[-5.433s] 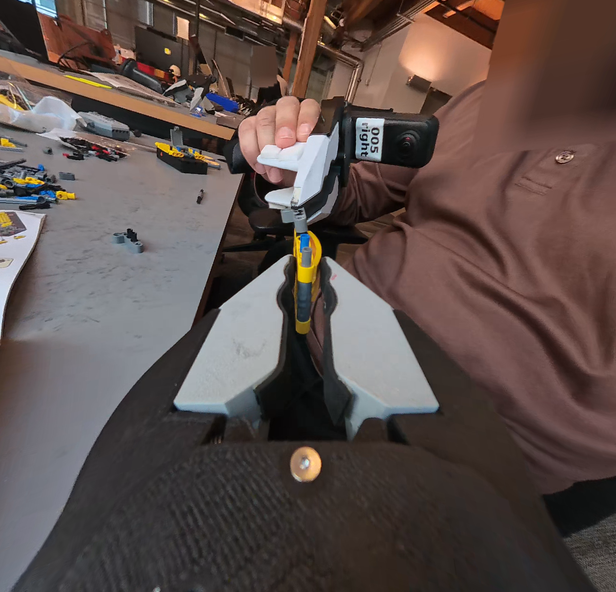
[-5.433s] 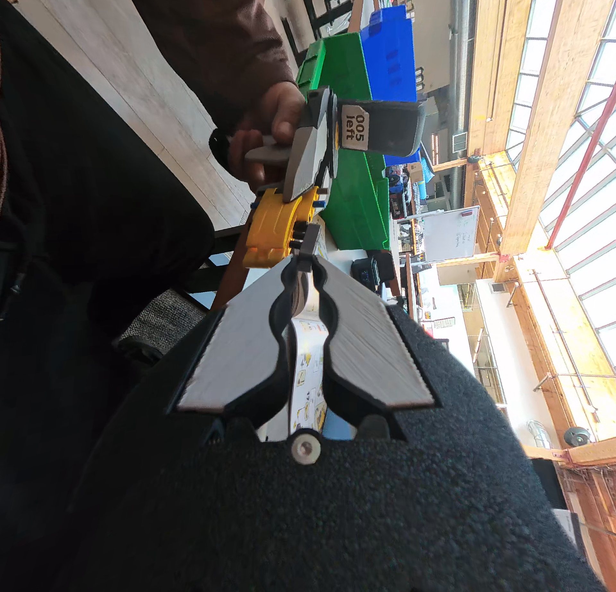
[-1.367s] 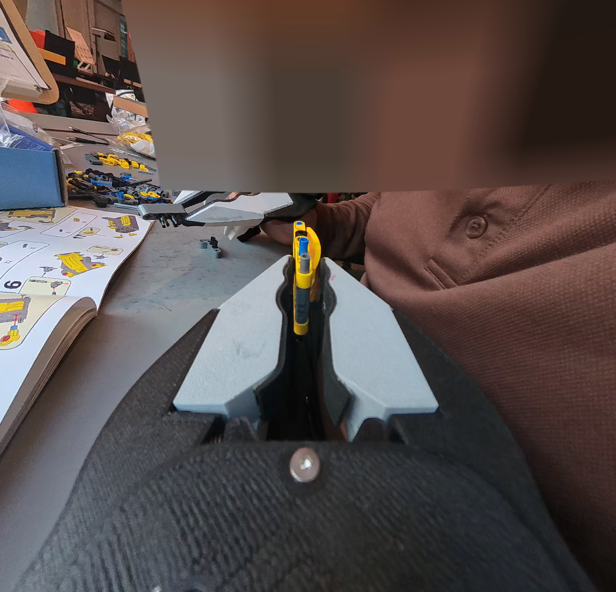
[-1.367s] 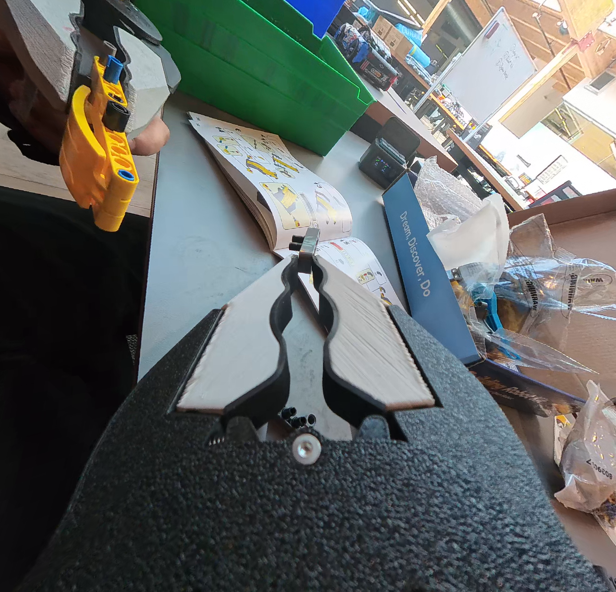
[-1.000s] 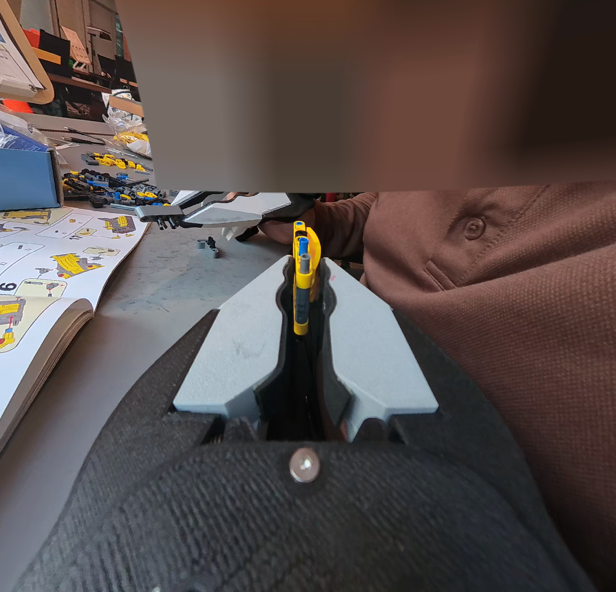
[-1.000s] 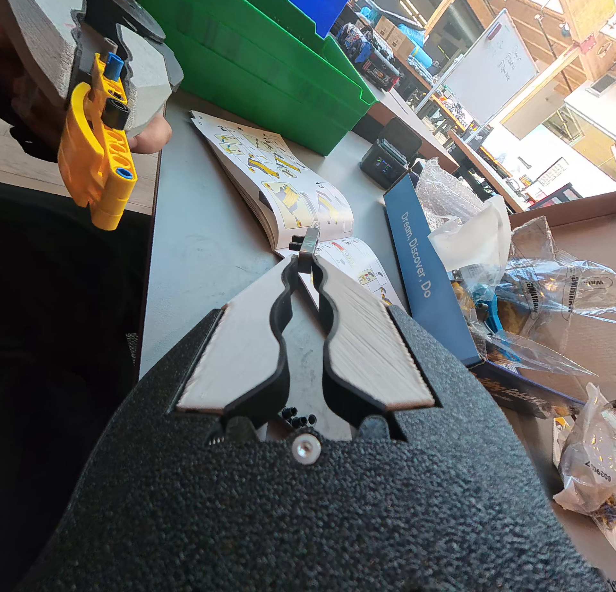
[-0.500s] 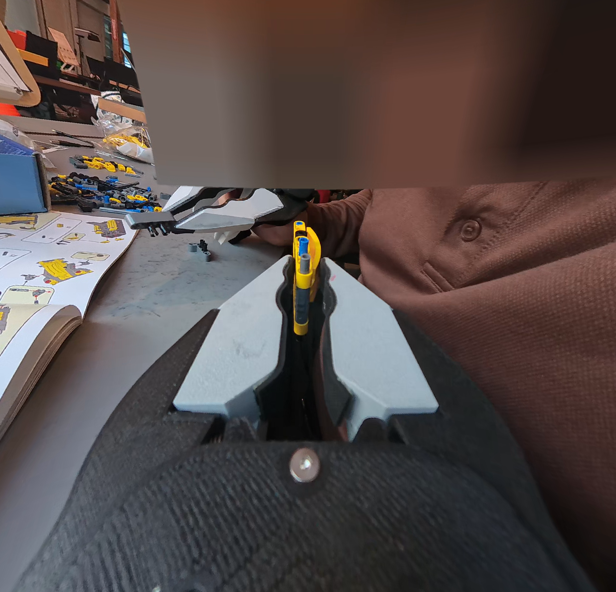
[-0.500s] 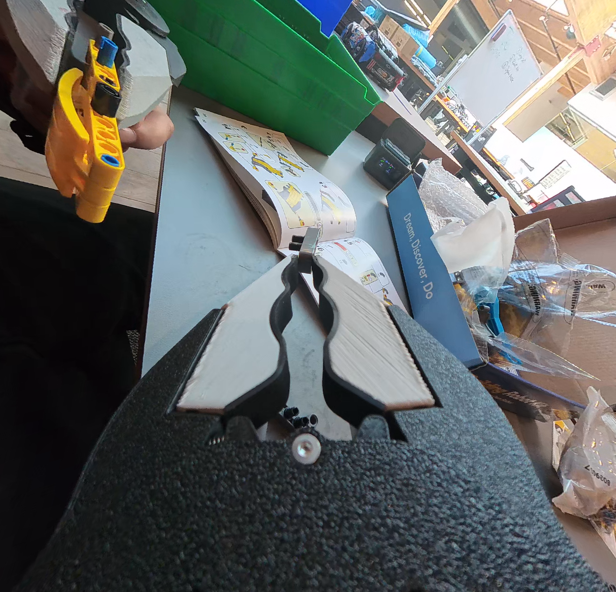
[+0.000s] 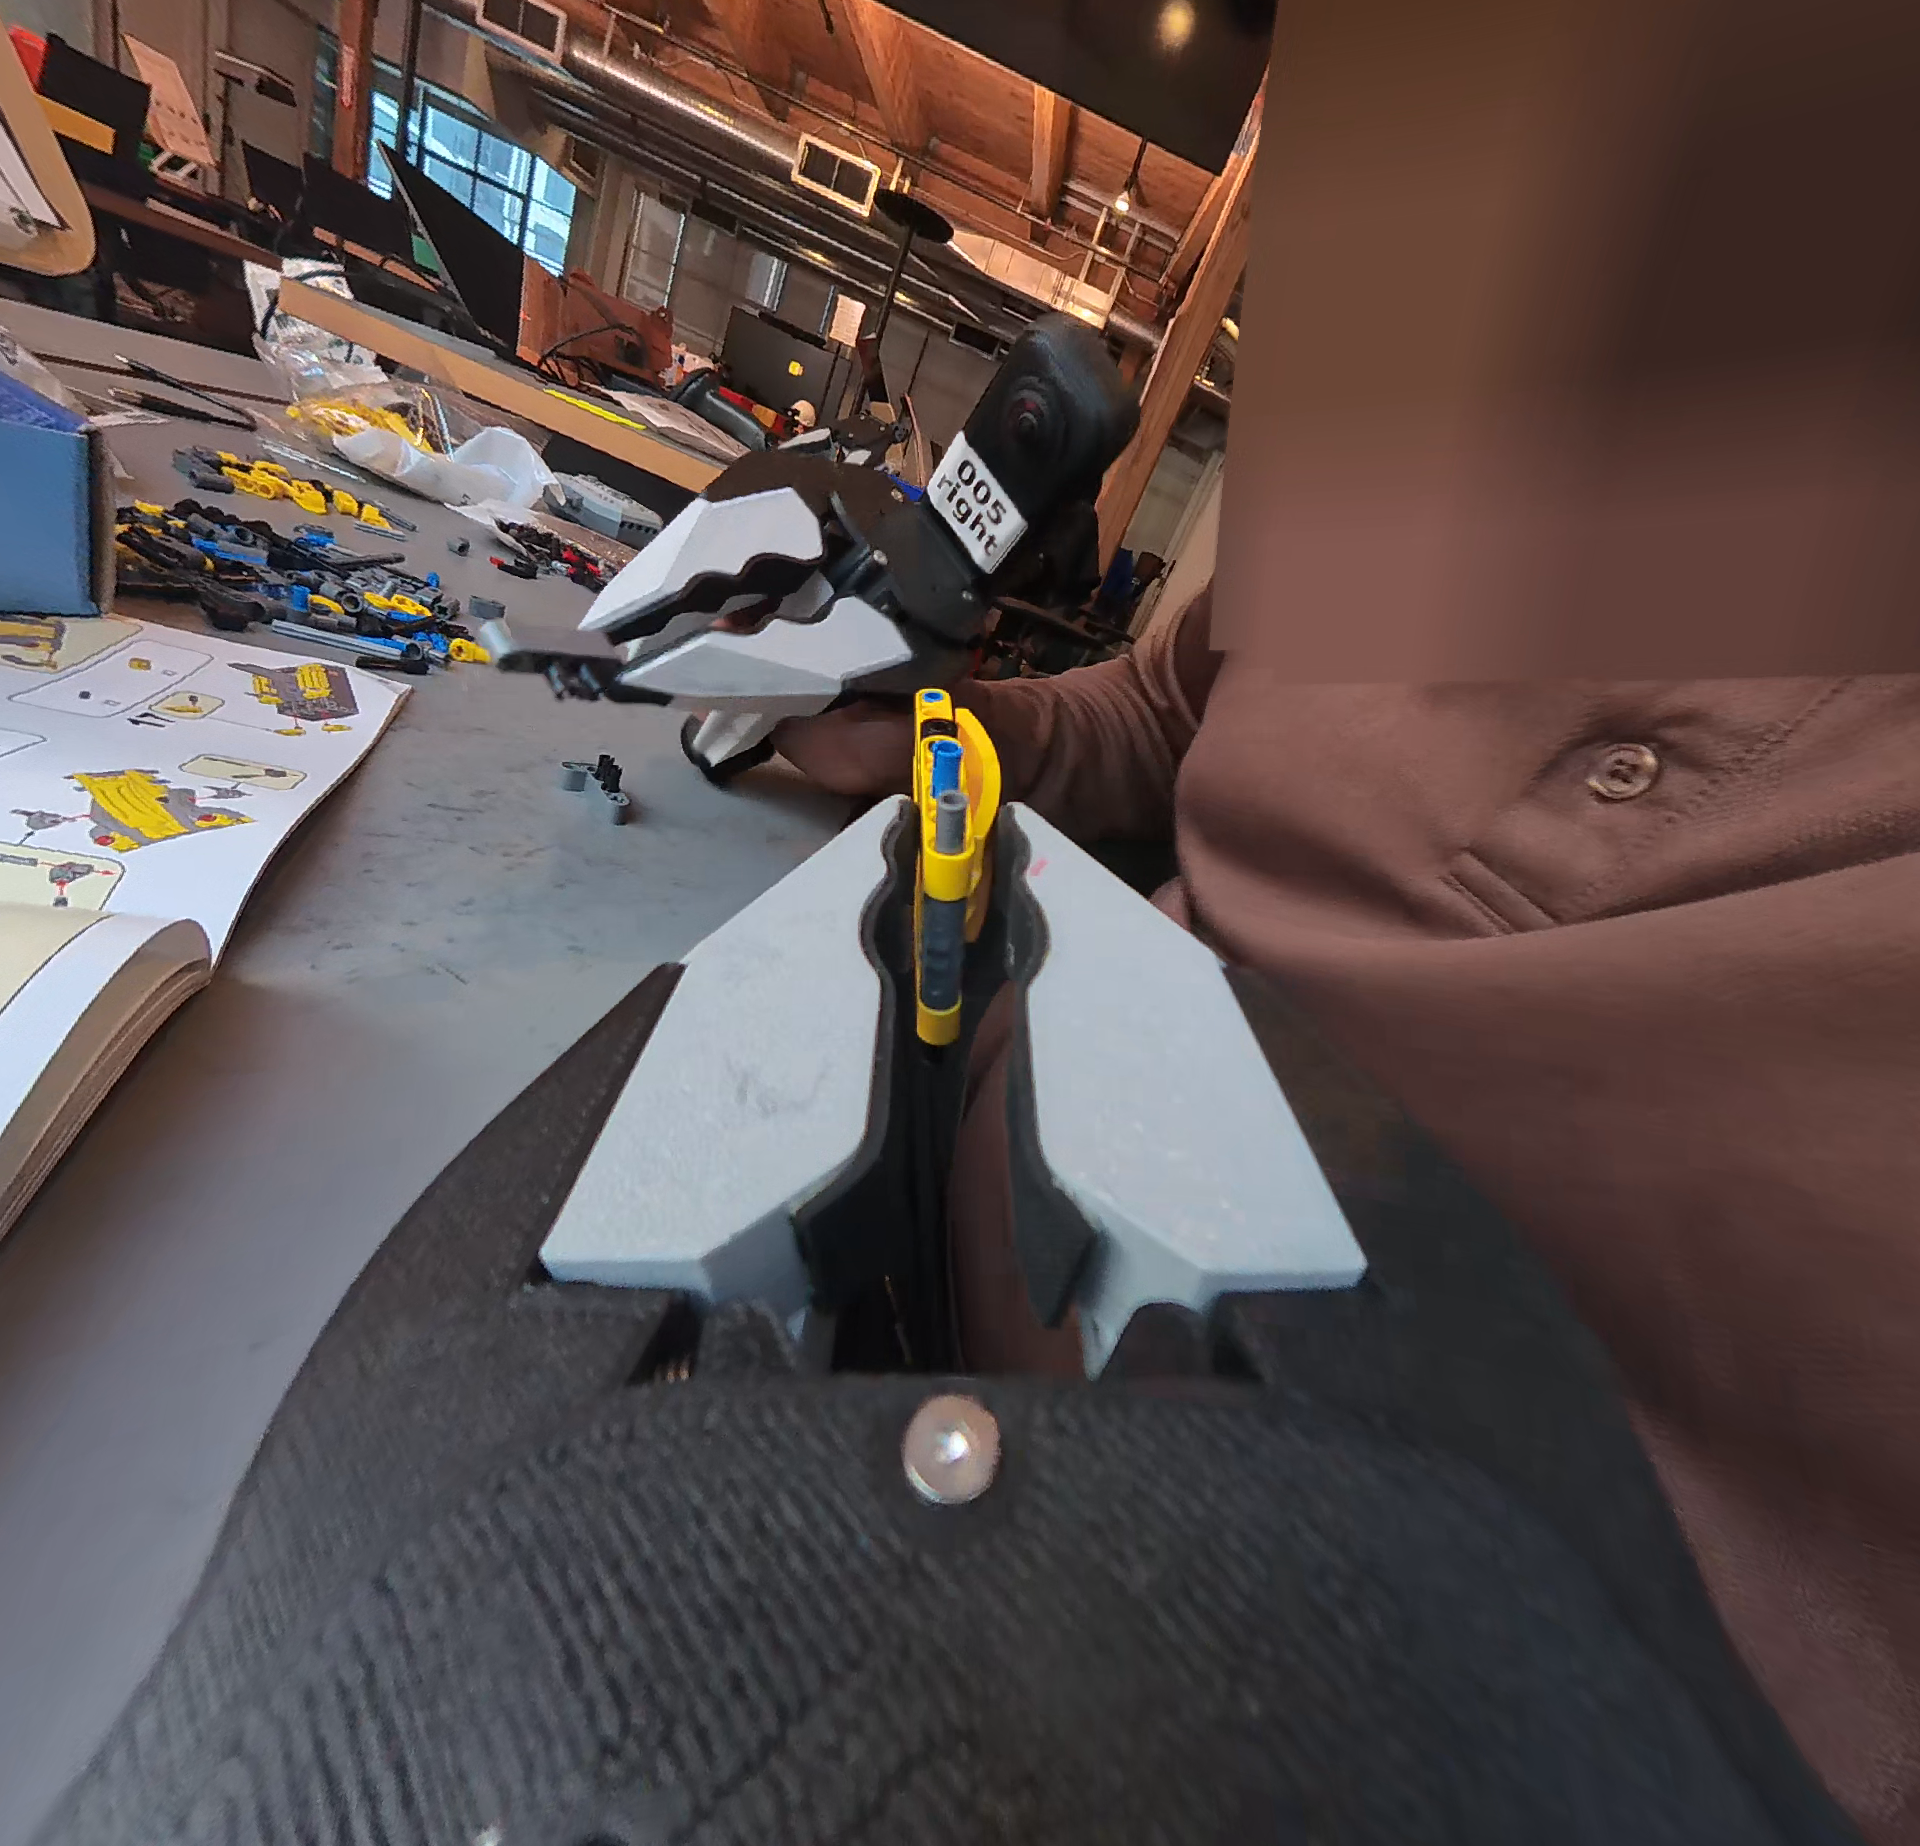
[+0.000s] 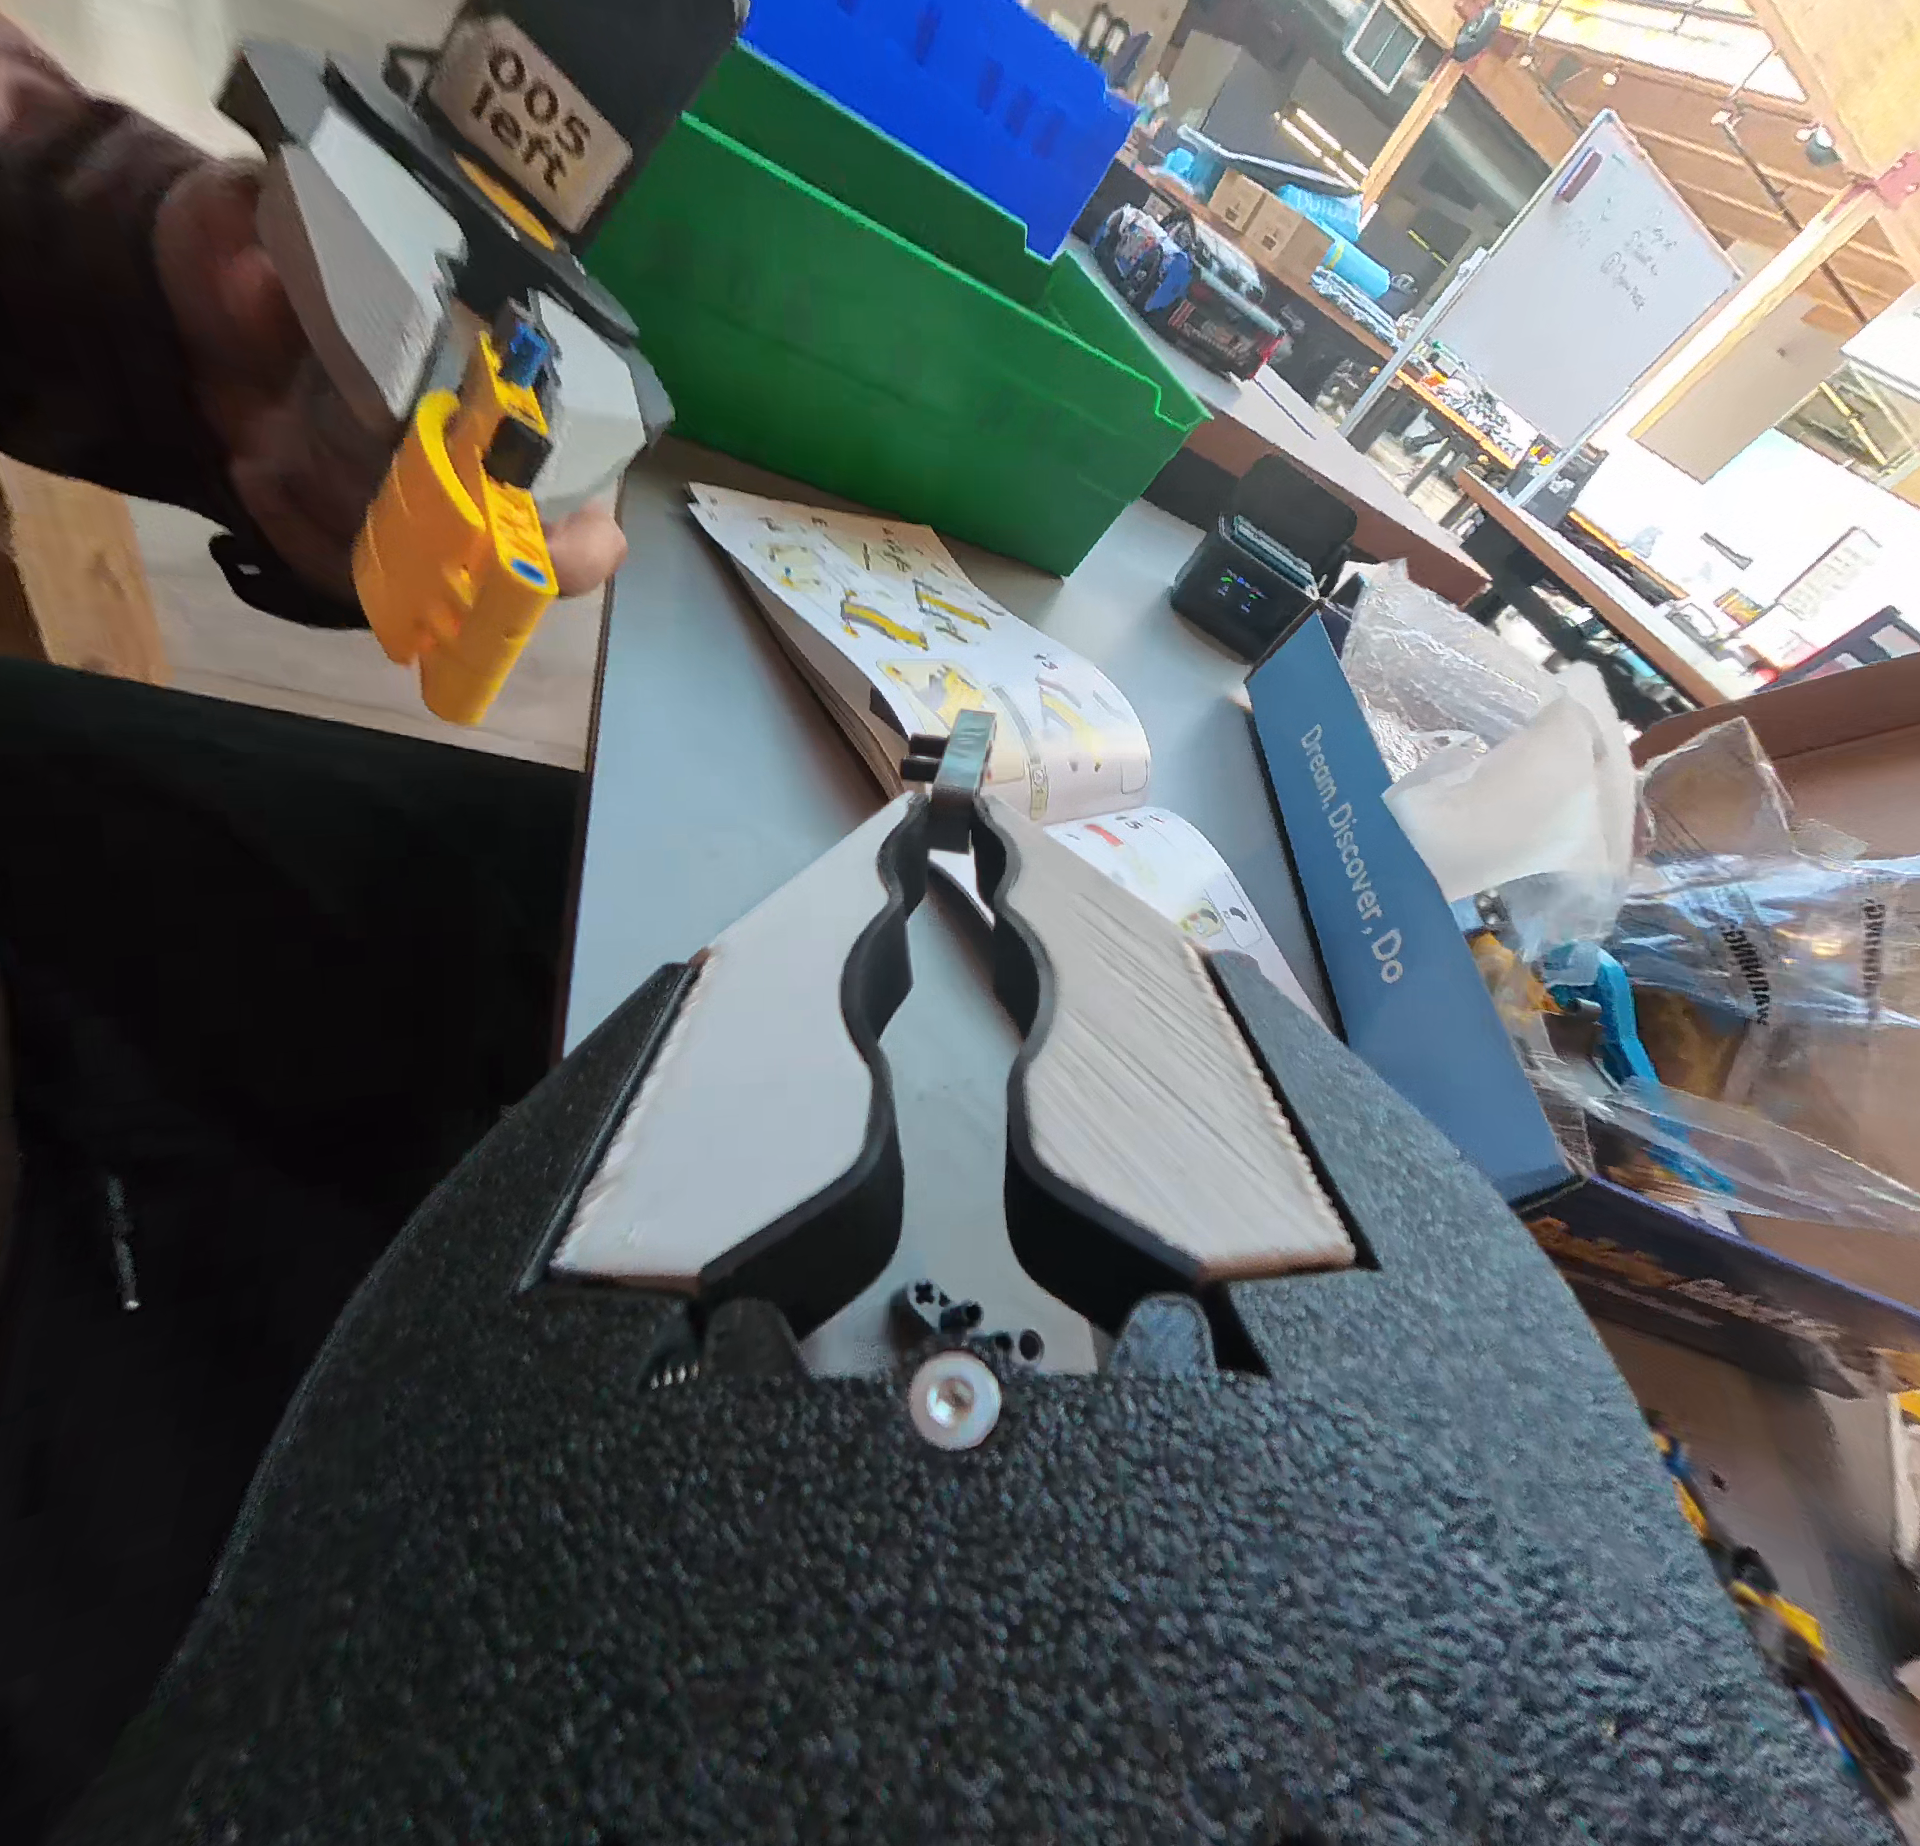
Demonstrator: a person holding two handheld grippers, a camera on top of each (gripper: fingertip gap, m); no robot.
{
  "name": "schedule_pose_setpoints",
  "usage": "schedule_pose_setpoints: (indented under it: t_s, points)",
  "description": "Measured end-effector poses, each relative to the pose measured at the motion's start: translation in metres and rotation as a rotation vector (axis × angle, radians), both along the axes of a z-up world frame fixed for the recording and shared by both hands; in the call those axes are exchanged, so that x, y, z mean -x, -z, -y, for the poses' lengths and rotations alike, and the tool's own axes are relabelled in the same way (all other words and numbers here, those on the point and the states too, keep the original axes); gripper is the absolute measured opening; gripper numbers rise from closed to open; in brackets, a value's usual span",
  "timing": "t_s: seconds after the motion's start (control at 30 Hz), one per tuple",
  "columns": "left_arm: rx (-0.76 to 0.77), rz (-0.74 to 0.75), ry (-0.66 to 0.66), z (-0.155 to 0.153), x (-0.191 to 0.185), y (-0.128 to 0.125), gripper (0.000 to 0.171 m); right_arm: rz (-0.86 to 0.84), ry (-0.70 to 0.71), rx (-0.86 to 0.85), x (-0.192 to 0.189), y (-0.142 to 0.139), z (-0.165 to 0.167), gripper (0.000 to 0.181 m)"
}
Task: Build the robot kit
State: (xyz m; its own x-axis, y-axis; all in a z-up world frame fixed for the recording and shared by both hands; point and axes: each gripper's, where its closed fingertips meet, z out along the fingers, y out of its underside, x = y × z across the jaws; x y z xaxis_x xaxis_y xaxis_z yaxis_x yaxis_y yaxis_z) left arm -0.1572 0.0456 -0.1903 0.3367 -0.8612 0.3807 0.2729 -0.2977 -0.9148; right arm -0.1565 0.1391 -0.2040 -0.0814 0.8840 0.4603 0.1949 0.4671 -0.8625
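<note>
Now the yellow toy piece (image 9: 951, 861) sits between the jaws of the left gripper (image 9: 951, 830), squeezed tight, with a blue peg and a grey peg poking out at its top. From the right wrist view the same yellow toy piece (image 10: 457, 549) hangs below the left gripper (image 10: 457, 342), off the edge of the table (image 10: 707, 757) and up in the air.

The right gripper (image 10: 951, 809) pinches a small grey piece (image 10: 961, 757) with black pegs at the very tip of its jaws. It is held over the open booklet (image 10: 935, 633).

Half a second ago the right gripper (image 9: 613, 658) lay low and flat, close to the table. It has since lifted and tipped, so its camera end points up. The left gripper has swung too, and more of the room shows behind.

A hand (image 9: 862, 747) holds the right gripper from below. Another hand (image 10: 270, 425) wraps around the left gripper.

A little grey part (image 9: 597, 783) lies on the table (image 9: 416, 913) near the booklet (image 9: 156, 757). Farther back is a pile of loose pieces (image 9: 270, 570). Green bins (image 10: 883, 342) and a blue box (image 10: 1392, 944) sit beside the booklet.
</note>
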Motion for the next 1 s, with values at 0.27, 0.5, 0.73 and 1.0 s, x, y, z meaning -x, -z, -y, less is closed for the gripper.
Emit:
schedule_pose_setpoints:
  t_s: [0.27,0.5,0.73,1.0]
  points:
    - [-0.003,-0.042,-0.010,0.002,-0.007,0.004,0.012,-0.040,0.063,-0.083,-0.004,-0.013,0.001,0.007]
    - [-0.021,-0.072,-0.020,0.005,-0.010,0.005,0.012,-0.054,0.082,-0.033,-0.002,-0.015,-0.005,0.007]
    - [-0.015,-0.088,-0.039,0.002,-0.005,0.009,0.011,0.016,0.019,-0.043,0.007,0.003,0.005,0.007]
    - [-0.002,-0.072,-0.057,-0.003,0.001,0.011,0.011,0.023,0.014,-0.019,0.007,0.005,-0.001,0.007]
